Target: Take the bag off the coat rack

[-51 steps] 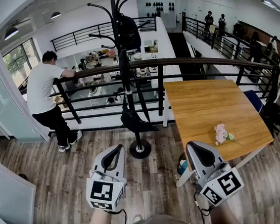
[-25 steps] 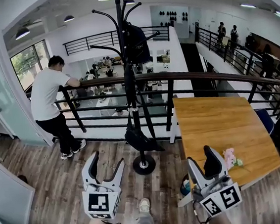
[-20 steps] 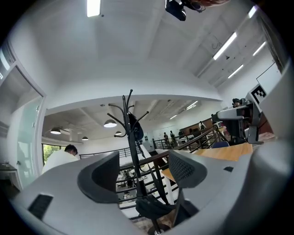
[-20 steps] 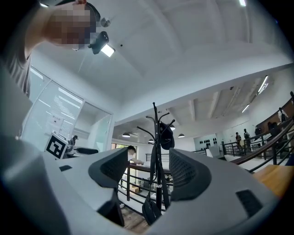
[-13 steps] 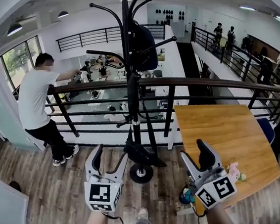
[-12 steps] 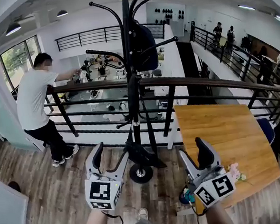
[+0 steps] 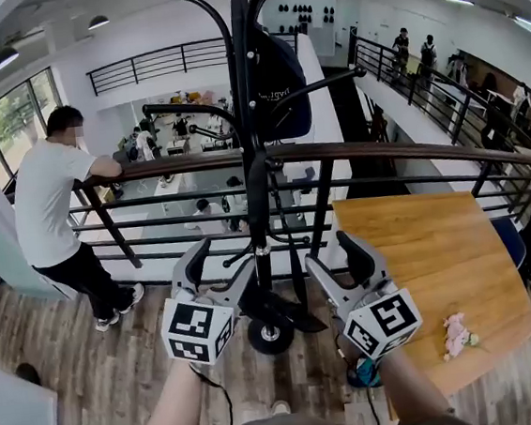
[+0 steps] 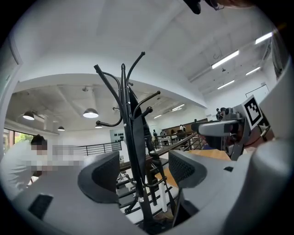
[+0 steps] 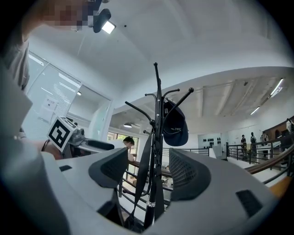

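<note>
A black coat rack stands before the railing. A black bag hangs low on long straps, close to the rack's round base. A dark cap hangs on an upper hook. My left gripper is open just left of the pole, above the bag. My right gripper is open just right of it. In the left gripper view the pole and straps show beyond the jaws of the left gripper. In the right gripper view, pole, strap and cap show beyond the right gripper.
A dark metal railing runs behind the rack over a drop to a lower floor. A wooden table with pink flowers stands at right. A person in a white shirt leans on the railing at left. A small blue thing lies on the floor.
The rack has come much nearer. Both grippers have risen and closed in on the pole, one on each side, above the hanging bag.
</note>
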A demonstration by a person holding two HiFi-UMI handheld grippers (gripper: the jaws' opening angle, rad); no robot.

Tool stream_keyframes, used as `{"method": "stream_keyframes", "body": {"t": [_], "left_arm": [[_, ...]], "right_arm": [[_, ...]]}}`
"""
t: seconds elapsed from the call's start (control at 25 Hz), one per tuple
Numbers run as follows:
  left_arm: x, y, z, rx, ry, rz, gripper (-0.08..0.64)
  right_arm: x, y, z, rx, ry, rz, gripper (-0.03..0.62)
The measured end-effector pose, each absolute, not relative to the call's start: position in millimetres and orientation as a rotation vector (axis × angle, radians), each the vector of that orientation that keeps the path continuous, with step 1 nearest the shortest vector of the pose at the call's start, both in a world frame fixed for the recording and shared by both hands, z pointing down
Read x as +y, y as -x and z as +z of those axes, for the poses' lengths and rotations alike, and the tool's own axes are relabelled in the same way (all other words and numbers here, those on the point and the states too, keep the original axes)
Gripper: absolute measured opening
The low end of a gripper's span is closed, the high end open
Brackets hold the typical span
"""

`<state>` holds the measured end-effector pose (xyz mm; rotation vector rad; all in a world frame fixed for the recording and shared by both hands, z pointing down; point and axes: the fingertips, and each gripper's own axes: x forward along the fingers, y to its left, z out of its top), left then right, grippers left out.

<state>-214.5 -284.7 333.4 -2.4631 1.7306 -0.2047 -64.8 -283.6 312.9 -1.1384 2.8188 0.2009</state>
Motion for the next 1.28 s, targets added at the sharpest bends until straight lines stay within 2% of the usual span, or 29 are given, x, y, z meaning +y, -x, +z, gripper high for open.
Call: {"method": "stream_keyframes", "body": {"t": [0.48, 0.68, 0.84, 0.92, 0.96, 1.08, 1.12, 1.28], "left_arm": [[-370, 213, 373, 1.694, 2.57, -0.274, 0.334], [-394, 211, 392, 1.73, 2.614, -0.26, 0.283], [-407, 201, 411, 1.686, 2.678, -0.329, 0.262], [-412, 195, 415, 1.678, 2.68, -0.366, 0.234], [-413, 194, 416, 1.688, 2.676, -0.371, 0.203], [-409, 194, 418, 1.698, 2.693, -0.385, 0.063], [-407, 193, 418, 1.687, 2.697, -0.41, 0.026], [-400, 191, 420, 1.653, 2.668, -0.522, 0.017]], "right_arm": [[-378, 129, 354, 2.958, 1.206, 0.143, 0.272], [-407, 135, 372, 2.97, 1.214, 0.107, 0.272], [-415, 142, 383, 3.035, 1.223, 0.225, 0.267], [-415, 145, 384, 3.056, 1.186, 0.246, 0.241], [-415, 145, 383, 3.048, 1.158, 0.228, 0.207], [-414, 145, 382, 3.014, 1.125, 0.169, 0.09], [-415, 143, 382, 3.011, 1.125, 0.164, 0.069], [-415, 137, 378, 2.985, 1.065, 0.106, 0.054]]}}
